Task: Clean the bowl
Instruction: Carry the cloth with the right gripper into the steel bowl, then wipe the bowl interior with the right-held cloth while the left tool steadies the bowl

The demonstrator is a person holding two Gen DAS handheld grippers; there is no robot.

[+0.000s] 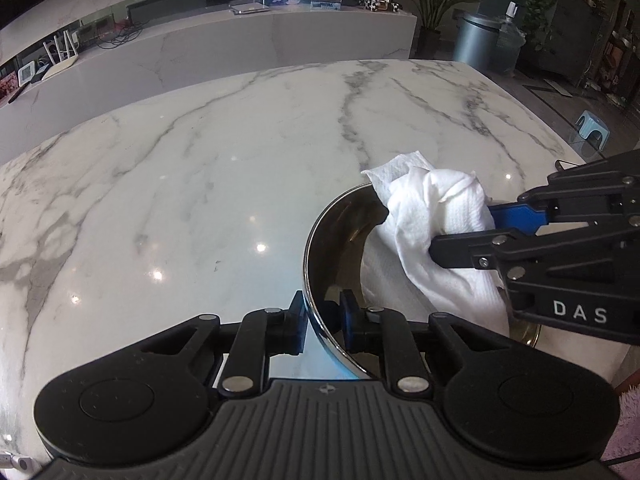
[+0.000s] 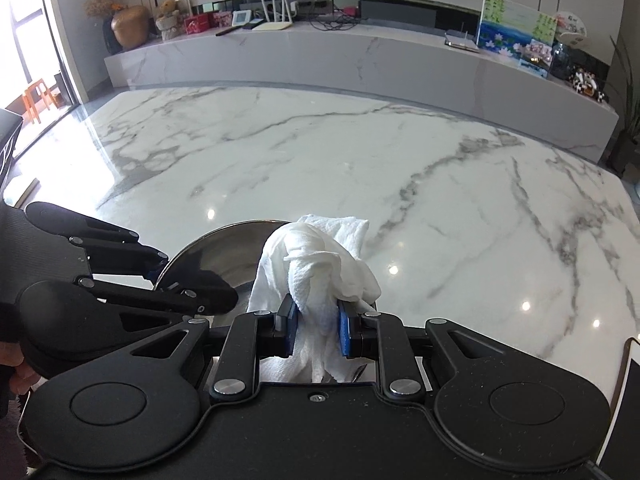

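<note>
A shiny steel bowl sits on the white marble table. My left gripper is shut on the bowl's near rim, one finger outside and one inside. My right gripper comes in from the right, shut on a crumpled white paper towel that hangs into the bowl. In the right wrist view the towel is pinched between my right gripper's blue pads, over the bowl. The left gripper holds the rim at the left.
A long marble console with a router, pictures and ornaments runs behind the table. A metal bin, plants and a blue stool stand at the far right. A pink fluffy cloth lies at the near right edge.
</note>
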